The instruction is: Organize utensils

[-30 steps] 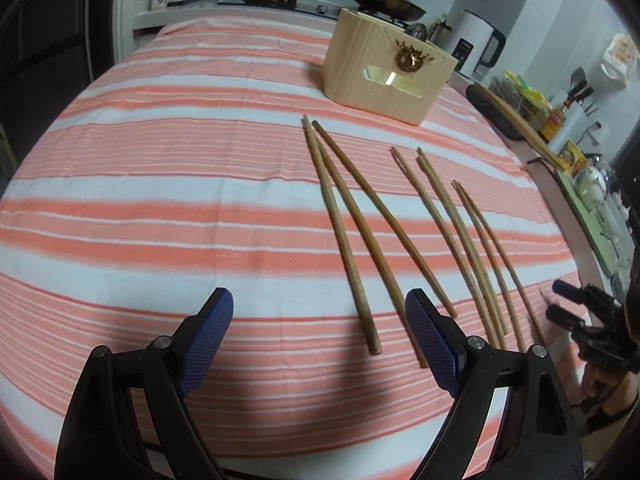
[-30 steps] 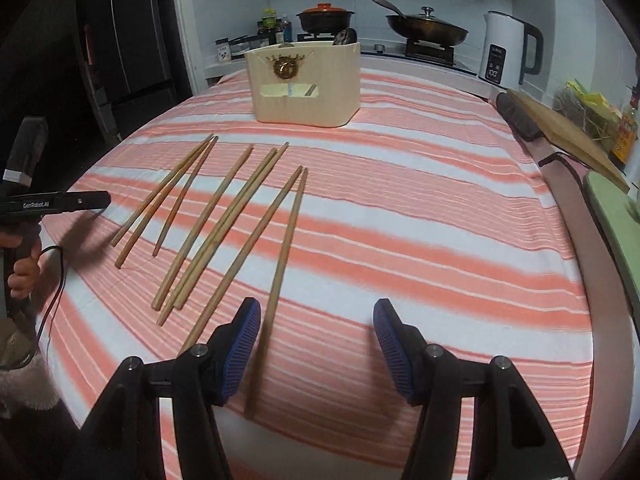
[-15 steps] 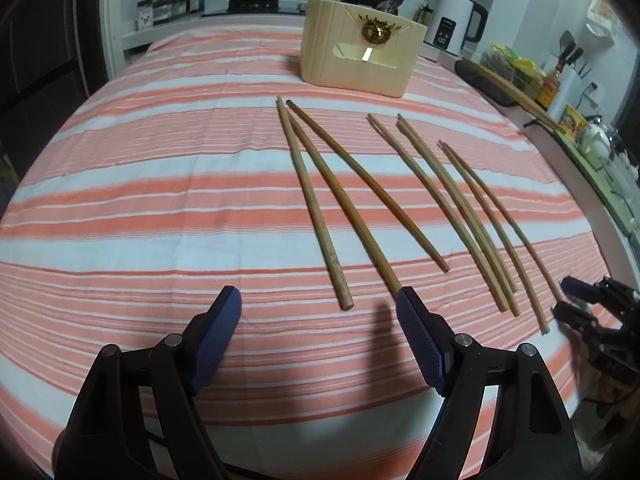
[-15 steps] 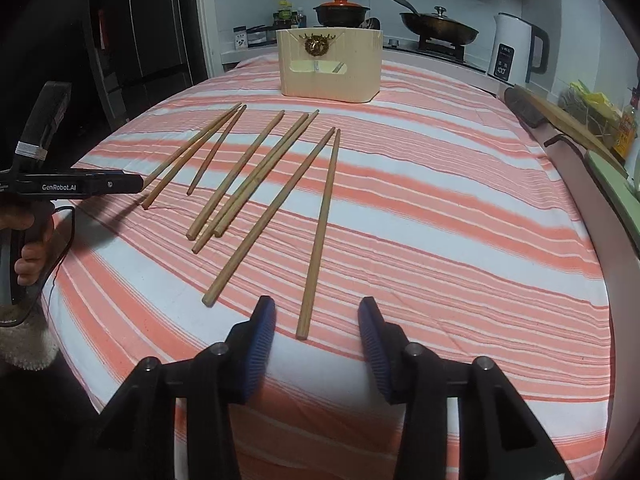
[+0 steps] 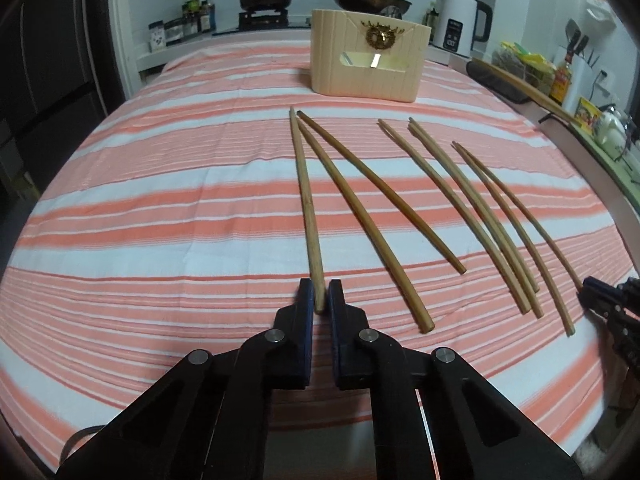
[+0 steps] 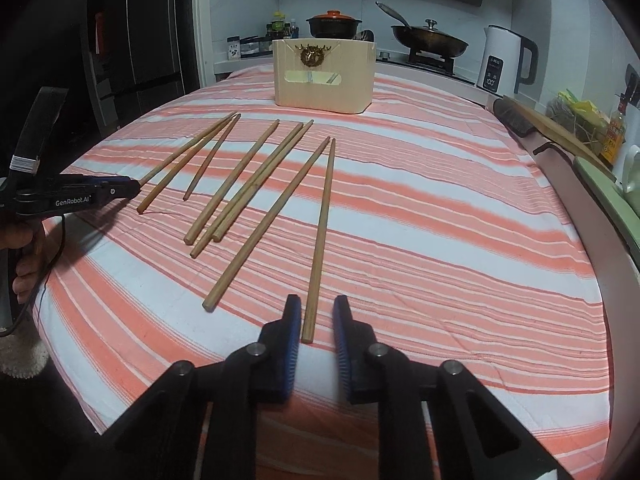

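Several wooden chopsticks lie fanned out on the striped tablecloth (image 5: 160, 208) in front of a cream utensil holder (image 5: 368, 64) (image 6: 324, 76). My left gripper (image 5: 319, 292) is shut on the near end of the leftmost chopstick (image 5: 306, 200), its pads pressing both sides. In the right wrist view the same gripper (image 6: 120, 190) shows at the left edge, held by a hand. My right gripper (image 6: 317, 308) is closing, with the near end of the rightmost chopstick (image 6: 324, 216) between its jaws. A gap still shows beside the right pad.
A white kettle (image 6: 506, 60), a lidded pot (image 6: 334, 22) and a pan (image 6: 430, 42) stand on the counter behind the holder. A long wooden board (image 6: 556, 132) lies along the table's right side. The table's front edge is just under both grippers.
Both grippers moved forward and slightly down to the chopsticks' near ends. The left jaws went from wide open to shut on the leftmost chopstick. The right jaws narrowed around the rightmost one.
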Tool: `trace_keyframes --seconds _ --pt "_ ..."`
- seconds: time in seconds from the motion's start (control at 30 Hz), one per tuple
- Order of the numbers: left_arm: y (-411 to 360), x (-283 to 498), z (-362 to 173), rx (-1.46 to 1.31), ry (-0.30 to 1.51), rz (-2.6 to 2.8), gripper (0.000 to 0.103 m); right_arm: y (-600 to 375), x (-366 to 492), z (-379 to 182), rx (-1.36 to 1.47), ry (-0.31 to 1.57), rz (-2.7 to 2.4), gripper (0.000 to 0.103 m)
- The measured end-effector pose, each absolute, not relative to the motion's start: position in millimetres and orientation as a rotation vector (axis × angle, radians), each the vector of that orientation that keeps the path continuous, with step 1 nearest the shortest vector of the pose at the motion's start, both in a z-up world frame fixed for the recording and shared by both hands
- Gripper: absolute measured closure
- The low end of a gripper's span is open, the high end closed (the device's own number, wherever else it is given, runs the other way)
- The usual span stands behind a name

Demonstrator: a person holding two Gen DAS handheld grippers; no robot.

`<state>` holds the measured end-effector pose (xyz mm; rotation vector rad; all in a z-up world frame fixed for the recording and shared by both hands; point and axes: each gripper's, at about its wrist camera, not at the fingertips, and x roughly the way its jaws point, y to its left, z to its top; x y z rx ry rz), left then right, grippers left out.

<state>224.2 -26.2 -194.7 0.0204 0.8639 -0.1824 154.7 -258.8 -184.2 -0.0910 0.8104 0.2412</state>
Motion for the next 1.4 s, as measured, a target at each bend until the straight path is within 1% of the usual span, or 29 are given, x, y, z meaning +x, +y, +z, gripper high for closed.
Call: trace_keyframes --seconds 0.03,0.07,0.37,0.47,0.5,0.53,0.57,0.6,0.63,0.67,0.7,0.87,0.93,1.03,1.17,1.2,1.27,1.3,1.33,1.37,1.4 --pt "-23 225 -195 0.010 0.865 -0.171 0.098 -259 157 -184 -0.090 0.812 0.232 0.096" --pt "-21 227 -194 0.003 0.865 -0.158 0.098 -260 158 -184 -0.086 0.815 0.223 0.097" --pt "36 252 -193 -0.116 0.891 -0.011 0.098 -292 179 -184 -0.028 0.844 0.088 0.097" --pt "46 260 -193 -0.130 0.907 -0.034 0.096 -303 188 -184 -0.006 0.857 0.088 0.097" --pt "48 261 -193 -0.134 0.911 -0.047 0.087 -305 190 -183 -0.002 0.861 0.096 0.097" --pt "50 263 -192 -0.137 0.914 -0.063 0.067 -307 191 -183 0.003 0.861 0.104 0.096" --pt "52 262 -191 -0.138 0.910 -0.074 0.055 -309 192 -183 0.007 0.869 0.114 0.095" --pt "54 261 -189 -0.137 0.900 -0.074 0.039 -311 192 -182 0.009 0.870 0.122 0.090" --pt "56 259 -187 -0.133 0.890 -0.078 0.037 -312 190 -181 0.010 0.867 0.128 0.079" --pt "57 258 -186 -0.127 0.887 -0.085 0.036 -315 189 -180 0.008 0.863 0.133 0.070" --pt "58 257 -186 -0.123 0.891 -0.092 0.036 -316 188 -180 0.006 0.861 0.137 0.068" --pt "59 252 -193 -0.105 0.902 -0.105 0.035 -318 184 -182 -0.011 0.872 0.174 0.068" --pt "56 251 -194 -0.082 0.895 -0.103 0.032 -313 185 -182 -0.030 0.872 0.193 0.068" --pt "53 252 -196 -0.047 0.892 -0.084 0.032 -306 186 -185 -0.079 0.857 0.193 0.067" --pt "50 256 -198 0.014 0.898 -0.067 0.032 -310 192 -185 -0.070 0.868 0.194 0.068" --pt "49 256 -198 0.017 0.900 -0.065 0.032 -308 194 -184 -0.083 0.875 0.191 0.068" --pt "50 255 -197 0.016 0.894 -0.058 0.043 -306 196 -183 -0.091 0.891 0.181 0.069" --pt "51 253 -197 0.011 0.888 -0.058 0.060 -305 196 -183 -0.086 0.893 0.181 0.072" --pt "52 252 -196 0.007 0.883 -0.062 0.076 -305 195 -183 -0.088 0.890 0.172 0.079" --pt "52 251 -195 0.008 0.881 -0.068 0.085 -304 195 -183 -0.090 0.888 0.161 0.084" --pt "51 251 -195 0.010 0.883 -0.077 0.098 -305 195 -183 -0.085 0.886 0.154 0.085"
